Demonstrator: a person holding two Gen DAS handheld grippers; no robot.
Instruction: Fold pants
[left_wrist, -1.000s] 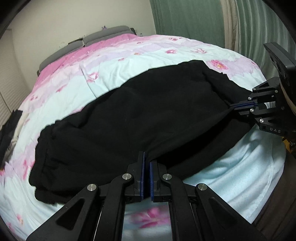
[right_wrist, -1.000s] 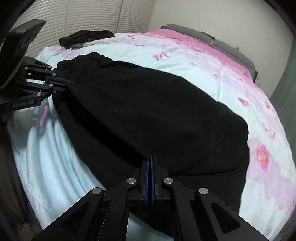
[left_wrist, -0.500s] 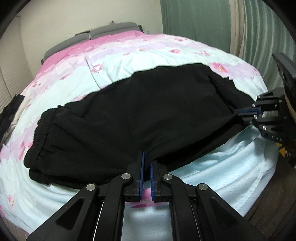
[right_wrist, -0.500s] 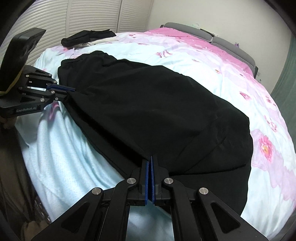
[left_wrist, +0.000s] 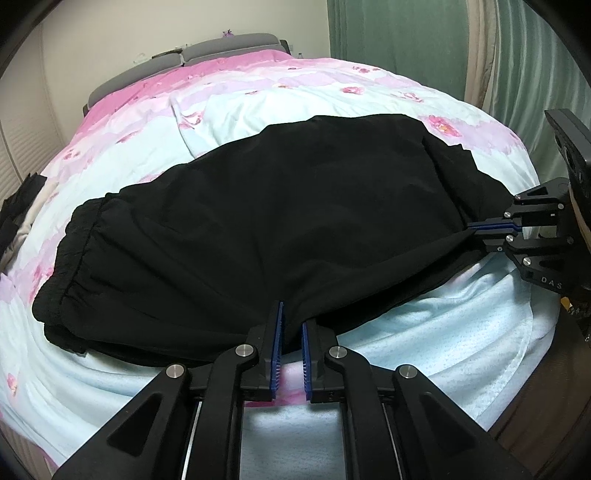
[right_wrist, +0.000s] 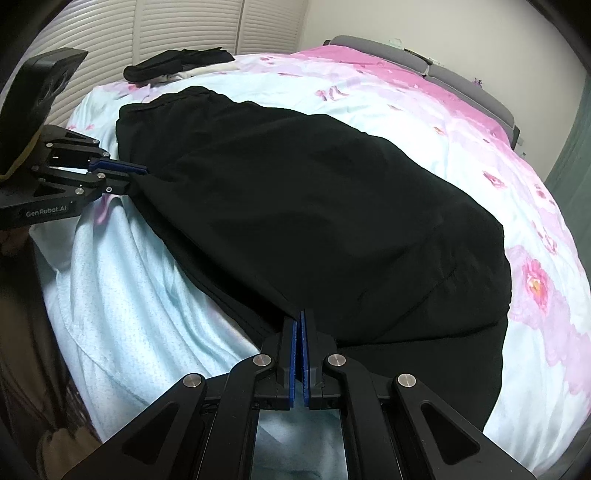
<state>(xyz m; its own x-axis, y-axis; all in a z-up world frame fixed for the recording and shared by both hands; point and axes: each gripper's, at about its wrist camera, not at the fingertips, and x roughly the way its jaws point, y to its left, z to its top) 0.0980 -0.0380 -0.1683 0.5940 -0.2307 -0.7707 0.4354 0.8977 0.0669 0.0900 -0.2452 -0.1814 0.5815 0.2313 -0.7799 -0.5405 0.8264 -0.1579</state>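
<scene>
Lying across the near half of the bed, the black pants (left_wrist: 280, 221) spread as a broad, dark, matte sheet folded over on themselves, so that 2 layers show along the near edge. The cloth looks thin and soft, with fine creases fanning from each pinch point. The gathered elastic waistband (left_wrist: 70, 258) bunches in small ruffles at the left end in the left wrist view; in the right wrist view the same waistband (right_wrist: 192, 98) sits at the far left. The opposite end rounds off toward the pink flowers of the bedspread (left_wrist: 258, 96), a quilted cover in pale blue, white and pink.

The left gripper (left_wrist: 291, 325) has its 2 blue ribbed pads a narrow gap apart, with the pants' near edge drawn in between them; whether the pads truly clamp the cloth cannot be told from this view. In the right wrist view the same left gripper (right_wrist: 142, 171) looks nearly closed at the cloth's edge. The right gripper (right_wrist: 299, 325) has its blue pads pressed together on the near hem of the pants; from the left wrist view that right gripper (left_wrist: 476, 227) bites the fabric at the right side. Both tools are black, angular, with silver pivot screws.

A small heap of dark clothing (right_wrist: 177, 62) lies well apart near the louvered doors (right_wrist: 147, 33).
</scene>
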